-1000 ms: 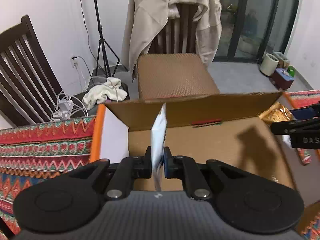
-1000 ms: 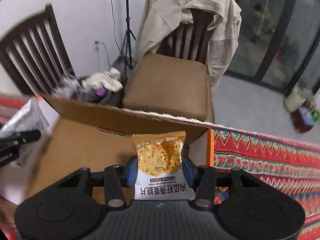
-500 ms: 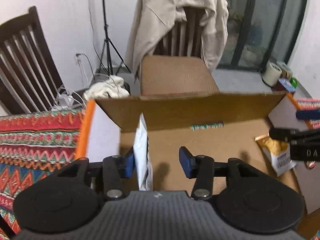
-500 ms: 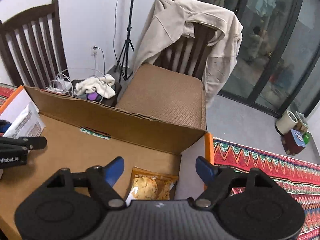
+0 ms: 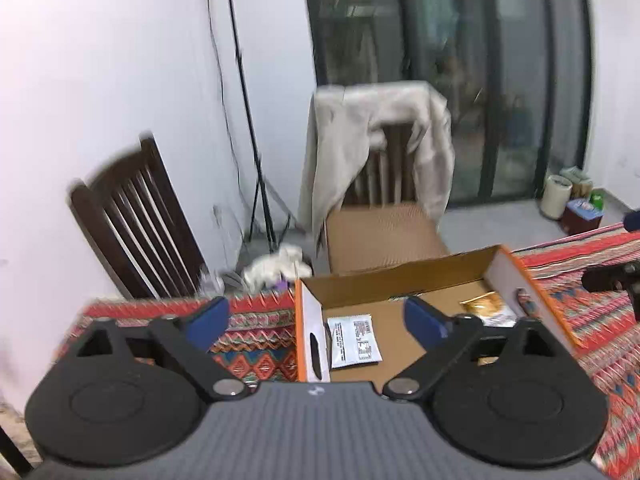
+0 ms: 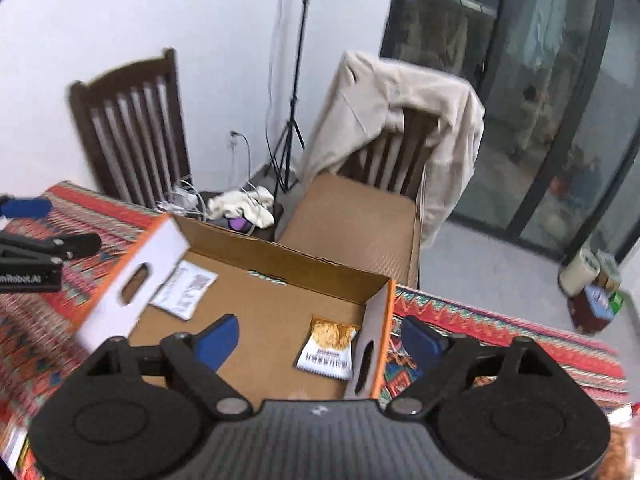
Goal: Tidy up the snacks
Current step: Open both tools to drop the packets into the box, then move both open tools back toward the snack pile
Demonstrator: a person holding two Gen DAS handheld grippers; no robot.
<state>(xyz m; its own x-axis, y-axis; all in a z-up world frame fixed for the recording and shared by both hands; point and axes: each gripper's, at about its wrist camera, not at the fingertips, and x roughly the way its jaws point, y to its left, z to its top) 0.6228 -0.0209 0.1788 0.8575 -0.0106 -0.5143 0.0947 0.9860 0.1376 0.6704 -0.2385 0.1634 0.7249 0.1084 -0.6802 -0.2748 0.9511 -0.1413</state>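
Patterned cloth covers the table (image 6: 500, 332), where a cardboard box (image 6: 280, 256) holds a white packet (image 5: 354, 340) at its left end and a cracker packet (image 6: 330, 346) at its right. Left claw (image 5: 316, 318) and right claw (image 6: 320, 340) both gape empty above; a low sweep could clip the box wall.

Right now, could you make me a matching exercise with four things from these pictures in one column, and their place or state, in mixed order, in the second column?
Things:
1. white packet
2. orange cracker packet
3. beige jacket
4. right claw

Places or states:
A. draped over a chair back
B. open, holding nothing
C. flat in the cardboard box, near its left end wall
D. flat in the cardboard box, near its right end wall

Pairs: 1-C, 2-D, 3-A, 4-B
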